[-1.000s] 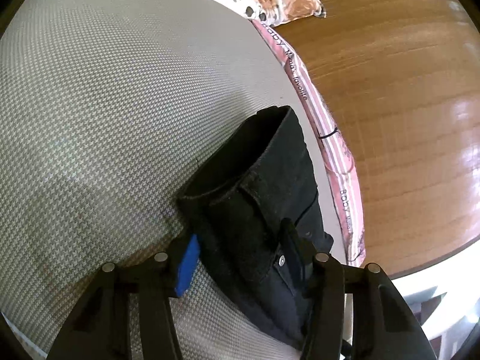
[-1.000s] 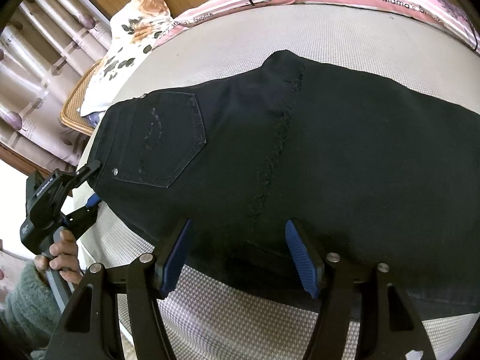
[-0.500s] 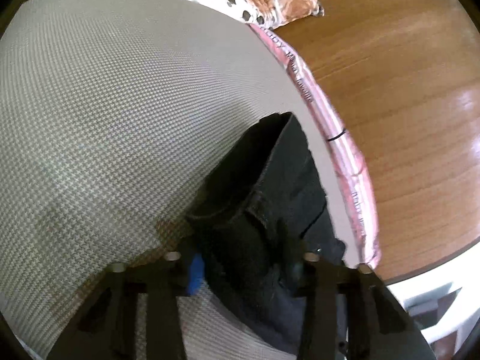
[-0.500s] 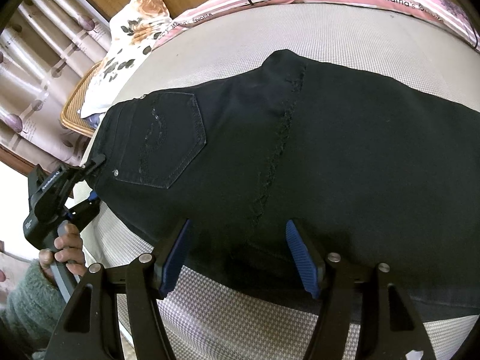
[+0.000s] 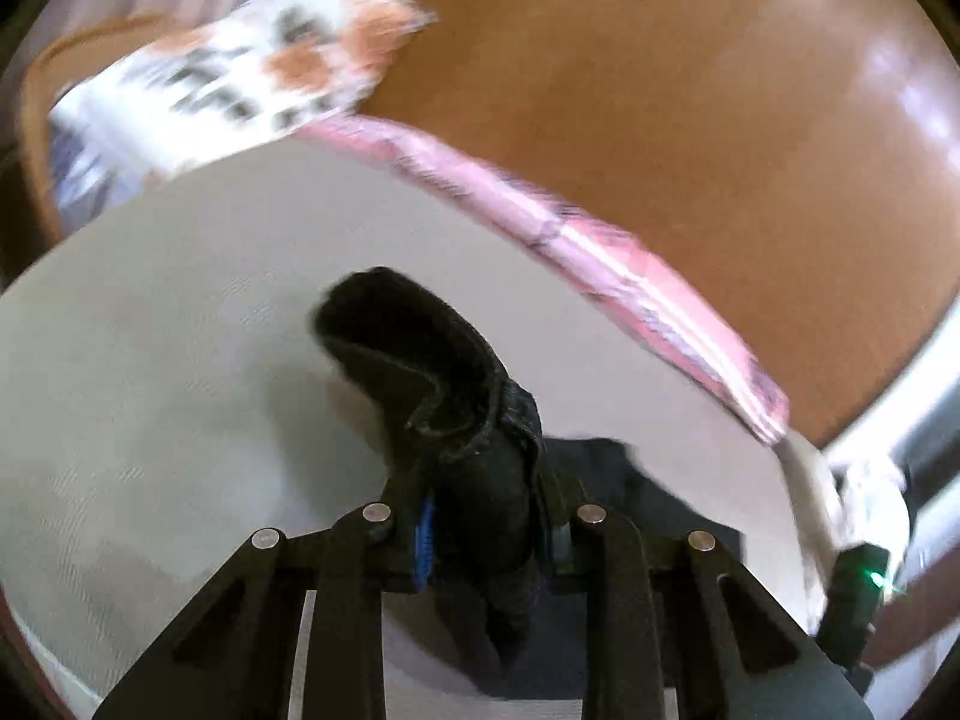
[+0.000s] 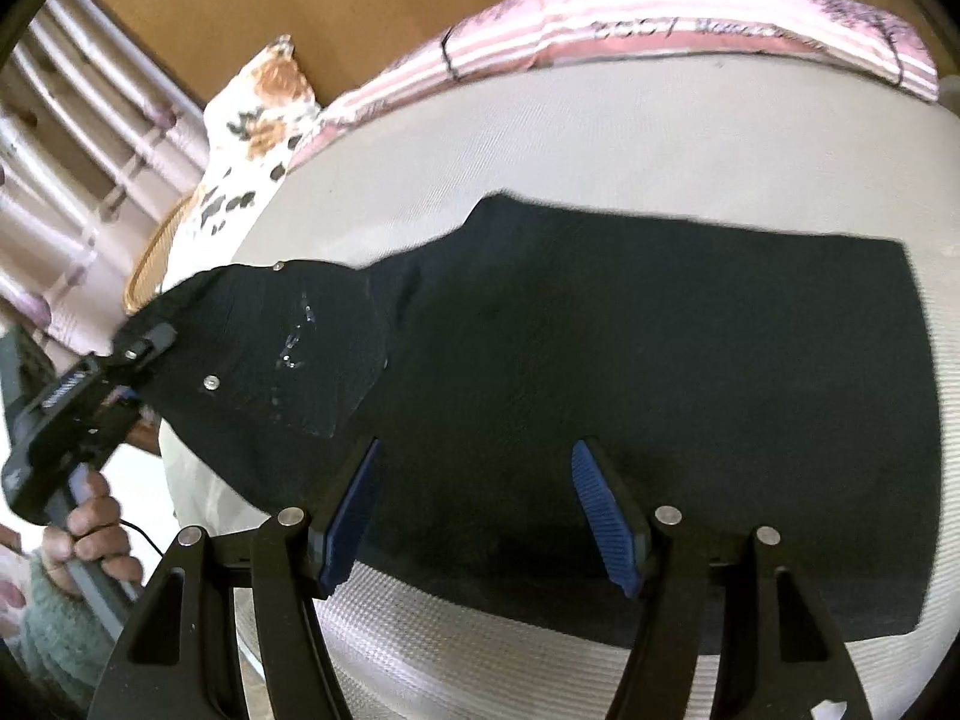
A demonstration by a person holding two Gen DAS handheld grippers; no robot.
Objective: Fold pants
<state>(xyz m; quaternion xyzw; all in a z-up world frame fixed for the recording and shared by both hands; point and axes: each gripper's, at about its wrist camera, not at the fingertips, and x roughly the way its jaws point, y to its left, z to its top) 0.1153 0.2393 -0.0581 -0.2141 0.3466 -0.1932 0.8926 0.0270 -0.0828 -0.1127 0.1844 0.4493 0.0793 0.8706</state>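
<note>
Black pants [image 6: 600, 348] lie flat across the grey bed [image 6: 600, 138], back pocket up, waist to the left. My left gripper [image 5: 486, 510] has its jaws closing, and the pads pinch the bunched waistband [image 5: 444, 384], which stands lifted off the bed [image 5: 150, 390]. In the right wrist view, that left gripper [image 6: 138, 348] grips the raised waist corner, with a person's hand [image 6: 90, 534] on its handle. My right gripper [image 6: 480, 516] hovers open over the pants' near edge, its blue pads [image 6: 606, 516] wide apart and pressing on nothing.
A pink striped blanket [image 6: 660, 18] runs along the bed's far edge against a wooden headboard [image 5: 660, 90]. A floral pillow [image 6: 252, 138] and a wicker piece [image 6: 156, 264] sit at the far left, with curtains [image 6: 72, 180] behind. A black device with a green light [image 5: 858, 588] shows at the right.
The left gripper's jaws narrowed onto the waistband, then rose and rolled, lifting the waist end off the bed. The right gripper drew back a little and stayed open.
</note>
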